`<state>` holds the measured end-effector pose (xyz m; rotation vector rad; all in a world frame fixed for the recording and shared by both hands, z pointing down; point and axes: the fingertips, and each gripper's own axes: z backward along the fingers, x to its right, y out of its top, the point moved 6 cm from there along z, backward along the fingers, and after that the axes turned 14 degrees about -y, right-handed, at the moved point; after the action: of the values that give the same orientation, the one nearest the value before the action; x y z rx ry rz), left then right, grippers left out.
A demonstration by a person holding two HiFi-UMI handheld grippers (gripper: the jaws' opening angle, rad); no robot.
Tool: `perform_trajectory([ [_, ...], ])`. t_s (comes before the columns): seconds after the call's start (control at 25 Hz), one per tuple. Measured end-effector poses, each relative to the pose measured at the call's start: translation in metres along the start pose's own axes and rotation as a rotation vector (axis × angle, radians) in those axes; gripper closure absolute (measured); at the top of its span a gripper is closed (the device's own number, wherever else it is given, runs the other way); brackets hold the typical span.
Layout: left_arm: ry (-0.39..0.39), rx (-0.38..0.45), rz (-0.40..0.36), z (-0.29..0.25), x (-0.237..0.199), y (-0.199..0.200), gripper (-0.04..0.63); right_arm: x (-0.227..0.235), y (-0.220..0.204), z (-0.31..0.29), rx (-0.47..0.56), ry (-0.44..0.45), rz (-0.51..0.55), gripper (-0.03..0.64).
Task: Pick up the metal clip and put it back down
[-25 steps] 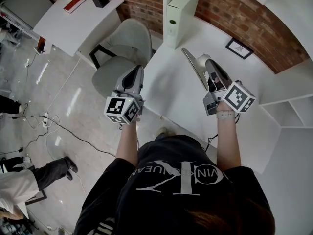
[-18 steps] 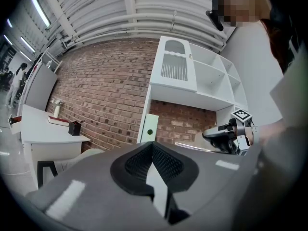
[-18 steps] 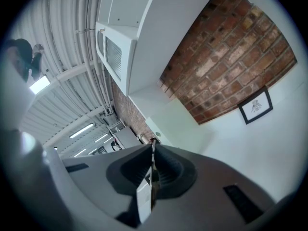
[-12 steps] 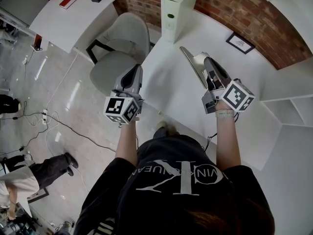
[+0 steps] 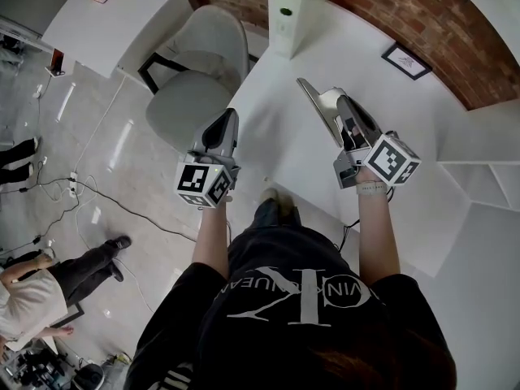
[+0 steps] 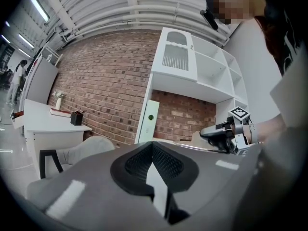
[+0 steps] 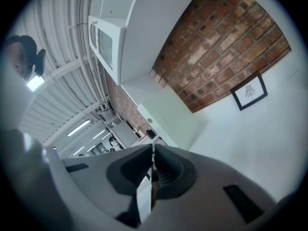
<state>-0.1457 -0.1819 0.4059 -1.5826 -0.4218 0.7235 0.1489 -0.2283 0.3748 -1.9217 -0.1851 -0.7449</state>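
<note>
My left gripper (image 5: 228, 116) is held over the near left edge of the white desk (image 5: 284, 149), jaws shut with nothing between them (image 6: 153, 147). My right gripper (image 5: 342, 102) hovers over the desk's middle, jaws also shut and empty (image 7: 153, 149); it shows from the side in the left gripper view (image 6: 215, 132). A long thin grey metal strip (image 5: 317, 110) with a white rounded piece (image 5: 328, 96) at its top lies just left of the right gripper. I cannot tell whether it is the metal clip or whether the gripper touches it.
A white file box (image 5: 292, 6) stands at the desk's far end against the brick wall (image 5: 390, 6), and a framed picture (image 5: 408, 60) lies further right. A grey chair (image 5: 195, 71) sits left of the desk. White shelves (image 5: 487, 177) are at the right. People stand on the floor at lower left.
Both grippers have stayed almost still. The view has drifted a little, so the desk and chair sit slightly higher. The person on the floor at lower left has moved.
</note>
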Motion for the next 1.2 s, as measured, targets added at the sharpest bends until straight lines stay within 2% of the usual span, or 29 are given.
perform_trajectory([
  [0.32, 0.014, -0.026, 0.034, 0.012, -0.005, -0.02, 0.584, 0.006, -0.028, -0.012, -0.053, -0.02, -0.002, 0.588],
  [1.2, -0.018, -0.086, 0.099, 0.011, -0.015, -0.059, 0.584, 0.032, -0.09, -0.053, -0.186, -0.084, -0.014, 0.588],
])
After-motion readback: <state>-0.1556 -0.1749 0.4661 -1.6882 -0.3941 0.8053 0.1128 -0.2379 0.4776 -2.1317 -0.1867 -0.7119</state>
